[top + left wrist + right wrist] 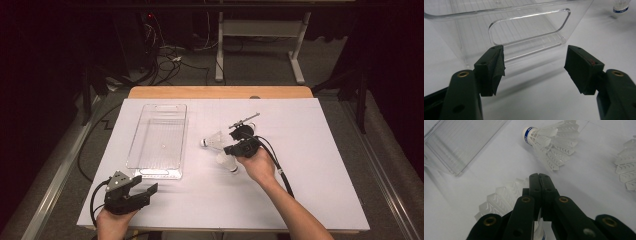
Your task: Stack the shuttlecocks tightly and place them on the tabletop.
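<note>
The right tongs [539, 176] had closed on a white shuttlecock [499, 202] on the bench [310, 150], beside a second shuttlecock [551, 142] with a blue cork band, its writing unreadable. The left tongs [534, 65] gaped before a clear tray [529, 27].

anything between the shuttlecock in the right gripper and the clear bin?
Nothing visible. The right gripper, jaws closed on a white plastic shuttlecock, faces bare white table up to the clear plastic bin. A second white shuttlecock lies just beyond, off that line.
</note>
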A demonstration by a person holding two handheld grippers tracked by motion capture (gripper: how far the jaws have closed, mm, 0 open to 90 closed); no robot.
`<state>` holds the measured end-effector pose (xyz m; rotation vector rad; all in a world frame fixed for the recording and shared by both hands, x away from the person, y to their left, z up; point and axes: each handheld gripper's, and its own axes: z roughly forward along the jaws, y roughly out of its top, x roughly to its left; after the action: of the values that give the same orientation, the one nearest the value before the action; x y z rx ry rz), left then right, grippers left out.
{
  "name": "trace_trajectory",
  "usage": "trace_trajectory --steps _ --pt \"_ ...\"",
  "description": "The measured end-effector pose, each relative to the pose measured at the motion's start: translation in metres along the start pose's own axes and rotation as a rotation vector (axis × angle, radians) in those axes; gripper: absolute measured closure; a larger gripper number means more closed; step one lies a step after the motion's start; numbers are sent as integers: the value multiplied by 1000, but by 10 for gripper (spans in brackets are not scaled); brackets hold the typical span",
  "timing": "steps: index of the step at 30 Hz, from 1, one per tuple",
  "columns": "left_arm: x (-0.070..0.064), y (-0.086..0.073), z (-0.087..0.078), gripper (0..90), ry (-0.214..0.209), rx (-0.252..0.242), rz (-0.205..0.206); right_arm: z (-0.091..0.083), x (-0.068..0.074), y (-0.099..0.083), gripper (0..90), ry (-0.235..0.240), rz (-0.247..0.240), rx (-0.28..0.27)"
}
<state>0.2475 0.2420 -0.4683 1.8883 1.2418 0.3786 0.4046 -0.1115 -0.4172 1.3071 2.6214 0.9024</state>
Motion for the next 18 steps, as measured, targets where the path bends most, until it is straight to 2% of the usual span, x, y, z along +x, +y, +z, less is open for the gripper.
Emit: trace_trajectory --steps 18 --pt "0 0 0 329 -1 0 -2 1 -3 -5 882 -8 -9 7"
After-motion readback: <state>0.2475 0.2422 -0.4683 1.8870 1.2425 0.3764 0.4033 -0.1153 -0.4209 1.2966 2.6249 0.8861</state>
